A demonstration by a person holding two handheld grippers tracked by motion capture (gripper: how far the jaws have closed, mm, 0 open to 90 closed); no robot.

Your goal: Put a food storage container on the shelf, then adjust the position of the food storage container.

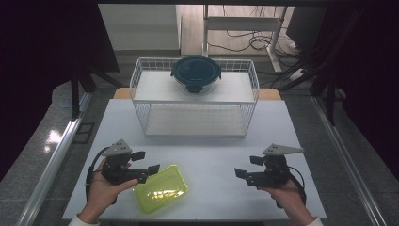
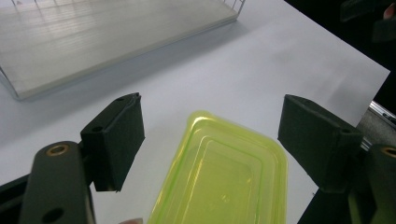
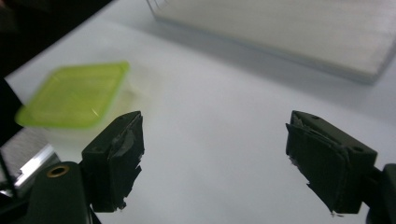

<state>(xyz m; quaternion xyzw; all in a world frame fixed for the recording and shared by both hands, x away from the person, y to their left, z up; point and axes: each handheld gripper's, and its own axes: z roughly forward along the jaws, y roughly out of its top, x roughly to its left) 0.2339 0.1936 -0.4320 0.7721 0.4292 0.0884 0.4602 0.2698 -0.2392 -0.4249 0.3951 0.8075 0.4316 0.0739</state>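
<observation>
Left tool (image 1: 146,161) open, jaws either side of yellow-green container (image 1: 161,189) on counter (image 1: 211,155) near front edge; right tool (image 1: 248,166) open, empty, well apart. Lower left squarely, prob. pinch the rim w/o tipping it

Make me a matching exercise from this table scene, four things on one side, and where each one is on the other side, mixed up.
Things:
1. yellow-green container
2. round dark-lidded bowl
3. left gripper
4. right gripper

Places:
A. on the top shelf of the white wire rack
B. over bare white table, jaws open, nothing between them
C. on the table's near edge, left of centre
D. right beside the container, jaws open above its far end

Pairs: 1-C, 2-A, 3-D, 4-B
</observation>
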